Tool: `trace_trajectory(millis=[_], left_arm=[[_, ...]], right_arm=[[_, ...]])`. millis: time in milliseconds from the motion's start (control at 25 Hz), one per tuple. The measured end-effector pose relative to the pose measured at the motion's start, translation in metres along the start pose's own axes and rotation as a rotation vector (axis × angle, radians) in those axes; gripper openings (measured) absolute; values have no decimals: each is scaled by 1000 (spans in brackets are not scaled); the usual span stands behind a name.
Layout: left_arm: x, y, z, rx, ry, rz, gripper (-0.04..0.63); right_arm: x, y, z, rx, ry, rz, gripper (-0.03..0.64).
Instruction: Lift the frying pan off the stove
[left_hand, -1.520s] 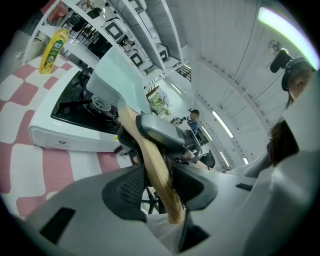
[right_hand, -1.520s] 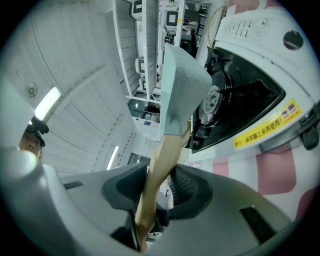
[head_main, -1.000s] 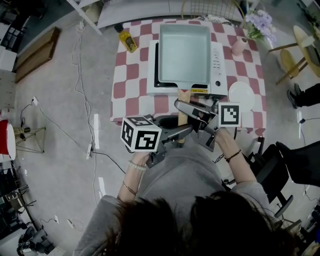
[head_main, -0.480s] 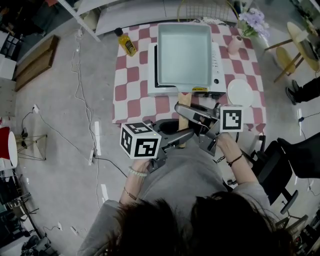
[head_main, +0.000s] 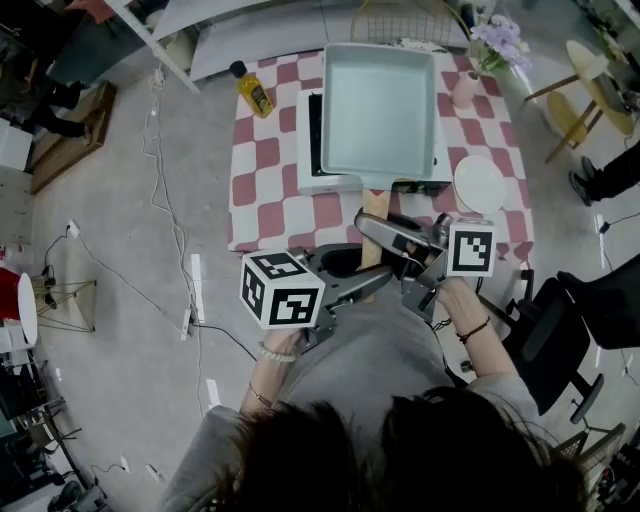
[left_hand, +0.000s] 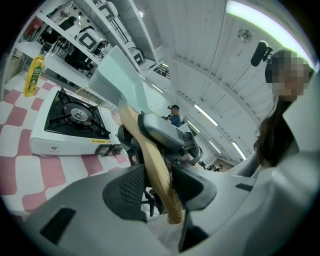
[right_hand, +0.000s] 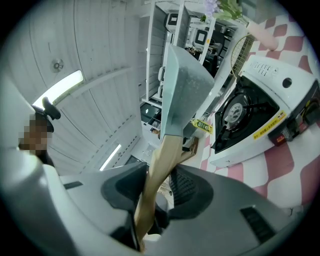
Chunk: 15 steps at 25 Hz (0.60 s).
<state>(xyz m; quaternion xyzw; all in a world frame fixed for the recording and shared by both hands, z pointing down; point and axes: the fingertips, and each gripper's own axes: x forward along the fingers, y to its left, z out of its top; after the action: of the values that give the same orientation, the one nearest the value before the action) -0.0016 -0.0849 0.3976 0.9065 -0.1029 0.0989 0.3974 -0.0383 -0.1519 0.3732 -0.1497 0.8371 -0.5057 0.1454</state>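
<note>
While the left gripper (left_hand: 160, 185) and the right gripper (right_hand: 155, 192) both clench the light wooden handle (head_main: 371, 205), the pale green square frying pan (head_main: 378, 105) hangs clear above the white portable gas stove (head_main: 304, 170); the stove's black burner (left_hand: 75, 114) lies bare beneath it; the left gripper grasps the handle's near end, the right one just beyond it, nearer the pan; the stove sits on the red-and-white checked table (head_main: 262, 170); a yellow bottle (head_main: 254, 90) stands far left, and a white round plate (head_main: 480, 185) lies right of the stove.
</note>
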Motion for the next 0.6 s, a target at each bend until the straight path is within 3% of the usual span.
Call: trace_trajectory(millis=[600], left_arm=[[10, -34, 0, 62, -7, -15, 173]], right_arm=[[-30, 21, 2, -92, -31, -31, 158]])
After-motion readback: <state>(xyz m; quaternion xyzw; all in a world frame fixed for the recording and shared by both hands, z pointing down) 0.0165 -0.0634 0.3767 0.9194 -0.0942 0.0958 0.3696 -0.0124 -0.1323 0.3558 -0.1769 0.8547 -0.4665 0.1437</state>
